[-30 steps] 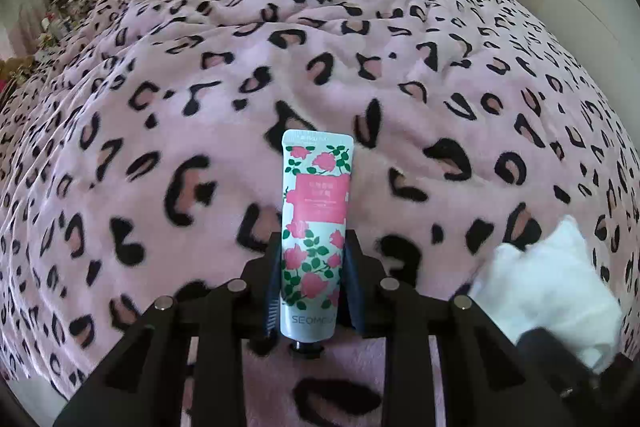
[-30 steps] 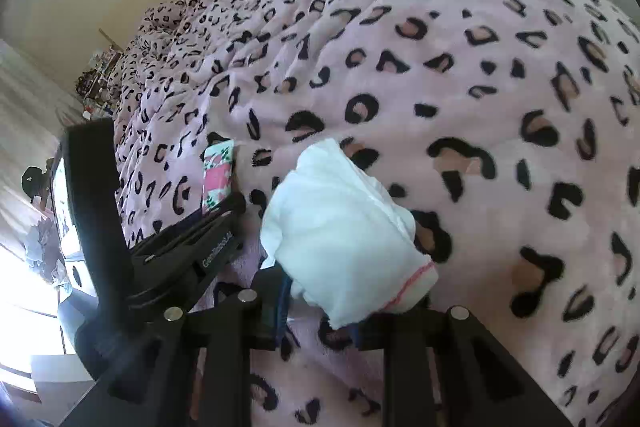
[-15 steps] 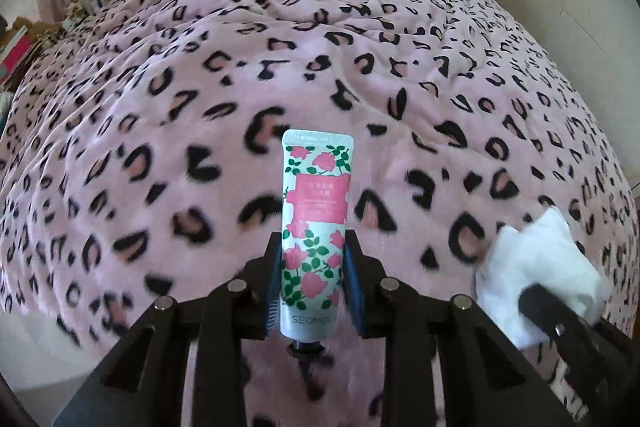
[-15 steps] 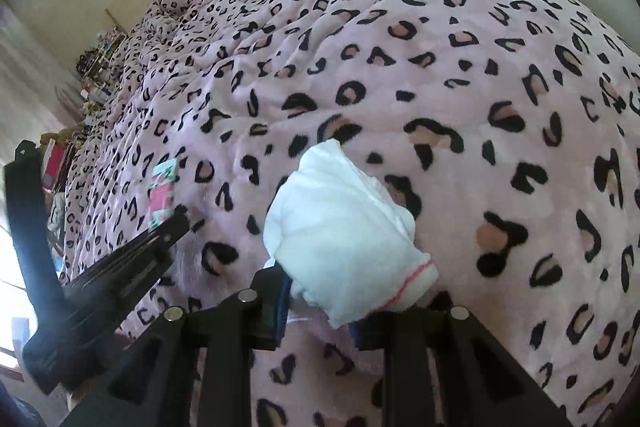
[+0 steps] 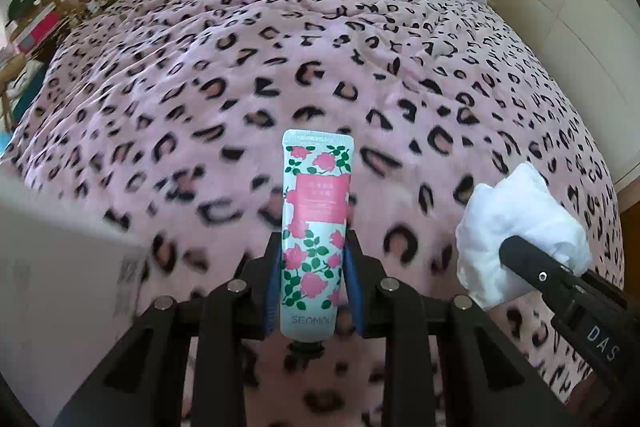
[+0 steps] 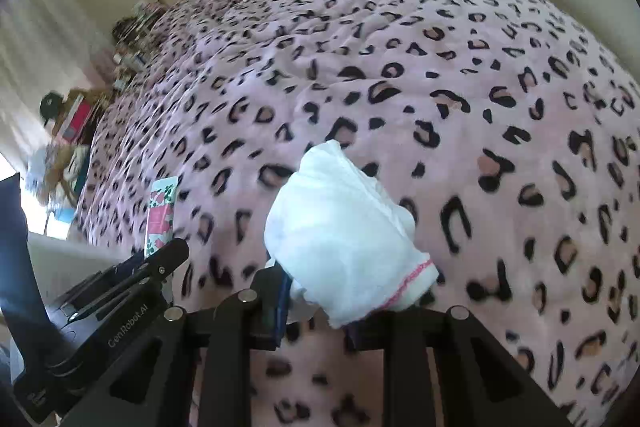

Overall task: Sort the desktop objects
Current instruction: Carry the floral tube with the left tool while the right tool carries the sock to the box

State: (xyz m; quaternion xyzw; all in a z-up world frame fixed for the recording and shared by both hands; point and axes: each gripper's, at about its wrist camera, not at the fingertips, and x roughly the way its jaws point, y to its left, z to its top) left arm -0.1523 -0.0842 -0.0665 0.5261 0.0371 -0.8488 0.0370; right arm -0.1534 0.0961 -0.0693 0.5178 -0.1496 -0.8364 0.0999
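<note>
Left gripper is clamped shut, angled steeply down. Right gripper is likewise closed, held alongside.

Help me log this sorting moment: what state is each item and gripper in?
Left gripper: shut on the rose-print tube.
Rose-print tube: held upright, cap end down, off the bedspread.
Right gripper: shut on the white cloth.
White cloth: bunched, lifted.
Leopard-print bedspread: spread out, rumpled.
</note>
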